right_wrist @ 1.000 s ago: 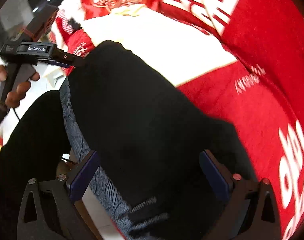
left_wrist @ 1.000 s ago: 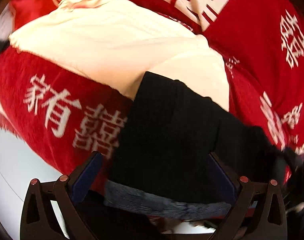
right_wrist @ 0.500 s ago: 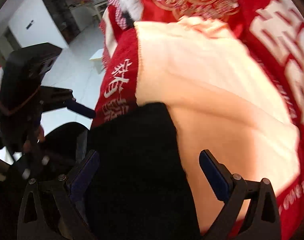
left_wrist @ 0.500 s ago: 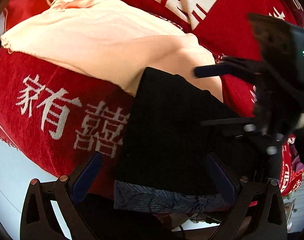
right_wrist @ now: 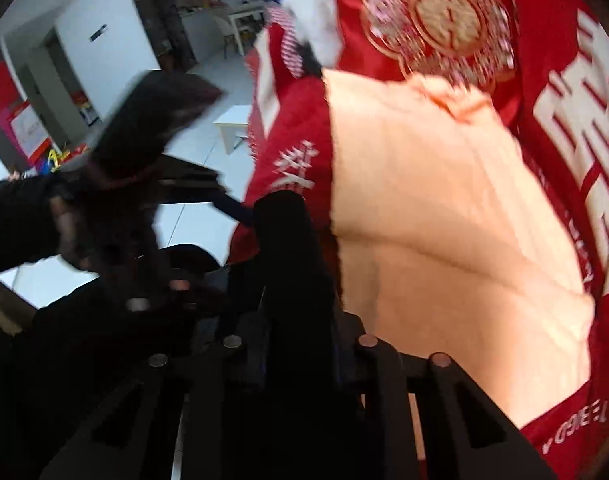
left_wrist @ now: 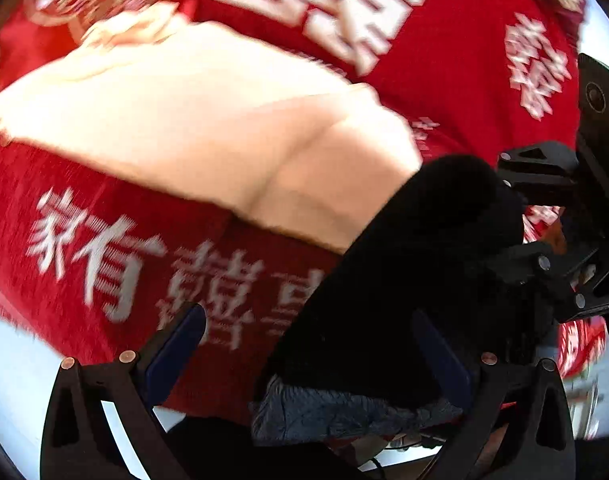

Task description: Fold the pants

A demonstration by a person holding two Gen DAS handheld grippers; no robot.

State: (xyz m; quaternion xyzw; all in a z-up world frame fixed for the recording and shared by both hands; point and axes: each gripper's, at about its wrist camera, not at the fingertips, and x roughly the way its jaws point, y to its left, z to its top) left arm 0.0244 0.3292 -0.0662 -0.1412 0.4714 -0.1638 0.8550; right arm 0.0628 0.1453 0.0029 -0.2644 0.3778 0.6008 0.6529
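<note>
1. The right claw [right_wrist: 296, 360] has just been closing, and black cloth is between its jaws: it now pinches a bunched ridge of the pants [left_wrist: 404, 280], where half a second ago its jaws stood wide over flat cloth.

2. The left claw [left_wrist: 308, 344] stands wide. Its blue pads [left_wrist: 176, 344] sit either side of the pants' near edge without pressing, so it holds nothing.

3. Taking the cream cloth [left_wrist: 208, 120] as landmark: the pants lie just beside its near corner, overlapping it slightly, with their grey patterned lining [left_wrist: 344, 412] at the end farthest from it. Both lie on a red blanket [left_wrist: 104, 248] with white characters.

4. The pants have changed shape. A second ago they lay as a flat dark panel against the cream cloth; now the end nearest that cloth is gathered up into a rounded hump at the right claw.

5. For the task, I judge this the start of a fold: one end is gripped and can be carried over. The left claw has no hold yet, so the free side may drag or skew.

6. No containers are in view; nothing is held in anything.

7. In the right wrist view the left claw shows blurred, on the side of the pants away from the cream cloth, a dark sleeve [right_wrist: 16, 220] behind it.
</note>
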